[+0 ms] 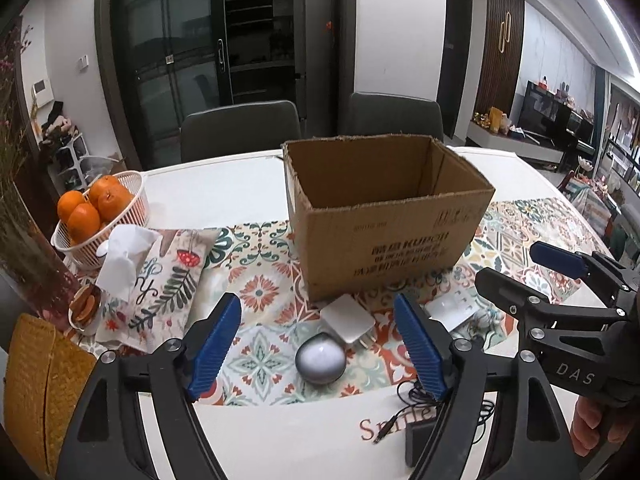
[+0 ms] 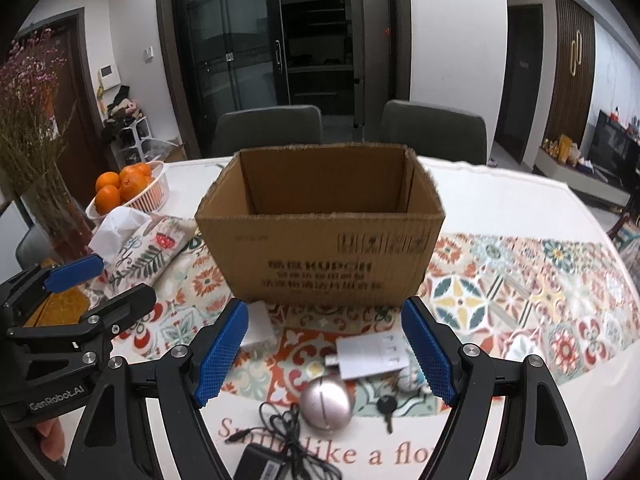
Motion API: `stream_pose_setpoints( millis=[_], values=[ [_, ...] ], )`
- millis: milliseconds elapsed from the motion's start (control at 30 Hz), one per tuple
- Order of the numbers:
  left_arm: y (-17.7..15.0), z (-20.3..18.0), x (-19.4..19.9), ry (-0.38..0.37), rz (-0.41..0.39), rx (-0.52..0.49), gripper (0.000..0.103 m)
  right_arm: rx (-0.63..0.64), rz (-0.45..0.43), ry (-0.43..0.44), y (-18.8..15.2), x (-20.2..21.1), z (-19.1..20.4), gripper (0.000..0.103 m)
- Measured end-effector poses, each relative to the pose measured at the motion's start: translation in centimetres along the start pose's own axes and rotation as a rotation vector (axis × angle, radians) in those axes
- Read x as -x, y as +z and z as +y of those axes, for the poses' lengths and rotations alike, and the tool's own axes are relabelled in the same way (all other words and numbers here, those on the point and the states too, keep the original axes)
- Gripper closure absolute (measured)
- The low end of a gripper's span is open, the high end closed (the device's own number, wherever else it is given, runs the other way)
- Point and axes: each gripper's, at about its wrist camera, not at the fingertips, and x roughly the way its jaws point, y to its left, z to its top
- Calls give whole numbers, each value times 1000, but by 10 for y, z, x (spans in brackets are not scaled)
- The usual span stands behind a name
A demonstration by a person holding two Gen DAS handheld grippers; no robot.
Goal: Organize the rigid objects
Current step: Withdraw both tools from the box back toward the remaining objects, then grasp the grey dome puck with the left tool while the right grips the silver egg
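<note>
Behind the counter (image 2: 520,208) stand two chairs; on it, my left tool (image 1: 320,344) and right tool (image 2: 324,352) hang spread, empty, before the box (image 2: 320,248), over a ball (image 1: 320,360).

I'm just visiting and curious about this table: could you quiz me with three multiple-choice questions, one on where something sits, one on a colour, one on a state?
1. Where is the round silver mouse?
A. Inside the carton
B. On the patterned table runner, before the carton
C. In the basket

2. What colour are the gripper pads?
A. Blue
B. Red
C. Green

3. The brown cardboard carton is:
A. Taped shut
B. Lying flat
C. Open on top

Answers: B, it rests on the runner; A, both pairs show blue; C, its inner walls are visible.
</note>
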Motion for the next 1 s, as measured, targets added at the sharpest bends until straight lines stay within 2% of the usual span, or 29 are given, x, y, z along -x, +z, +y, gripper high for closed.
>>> stream_pose_setpoints(
  millis=[467, 1000],
  values=[
    [-36, 5, -23, 0, 70, -42, 22, -15, 29, -34, -35, -15, 9, 23],
    [-62, 7, -70, -56, 188, -43, 22, -52, 151, -49, -68, -52, 5, 23]
  ],
)
